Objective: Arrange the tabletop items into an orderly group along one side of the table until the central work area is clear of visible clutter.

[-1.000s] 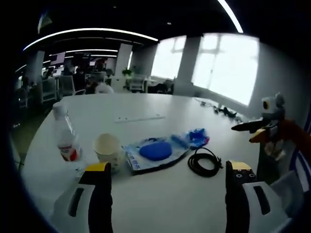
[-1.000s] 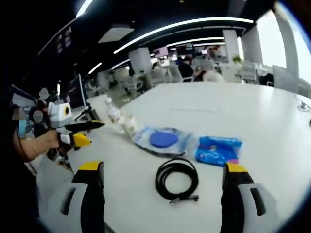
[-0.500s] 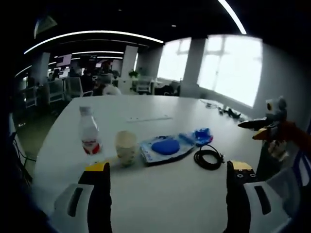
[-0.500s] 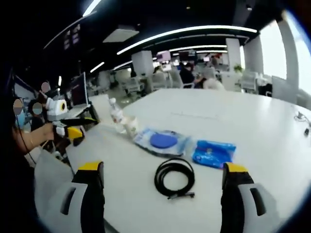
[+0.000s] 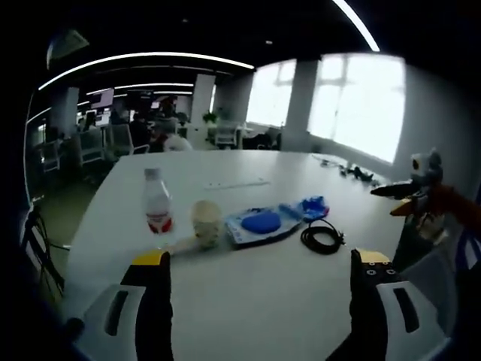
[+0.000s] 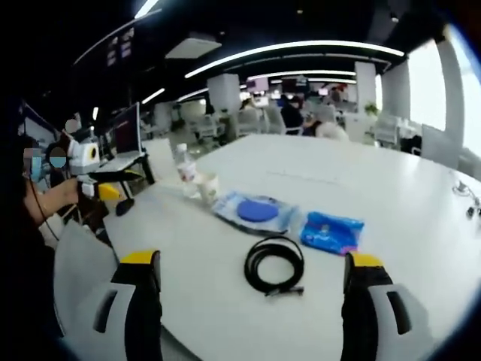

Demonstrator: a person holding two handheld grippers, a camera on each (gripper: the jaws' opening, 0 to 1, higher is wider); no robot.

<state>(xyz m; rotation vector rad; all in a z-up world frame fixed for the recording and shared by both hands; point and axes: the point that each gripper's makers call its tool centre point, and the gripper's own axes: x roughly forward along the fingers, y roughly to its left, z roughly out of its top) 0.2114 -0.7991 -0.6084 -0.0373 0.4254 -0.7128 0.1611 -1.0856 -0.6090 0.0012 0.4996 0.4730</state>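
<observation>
Five things — bottle [image 5: 157, 207], cup [image 5: 206, 222], blue pouch [image 6: 254, 210], packet [image 6: 331, 231], cable [image 6: 275, 264] — await sorting, so both claws [image 5: 258, 272] [image 6: 254, 277] hang open, empty.

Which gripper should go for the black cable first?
Probably the right gripper: the coiled black cable lies straight ahead between its open fingers, while from the left gripper it sits off to the right.

The white bench [image 5: 248, 286] carried a loose row of things: a clear plastic bottle [image 5: 157, 210] with a red label stood upright, with a paper cup [image 5: 207, 223] just beside it. Next lay a clear packet holding a blue disc [image 5: 261, 223], then a crumpled blue packet [image 5: 311, 207], and a coiled black cable [image 5: 322, 236] near both. Farther back on the bench lay a flat white strip [image 5: 235, 183], well apart from the row.
</observation>
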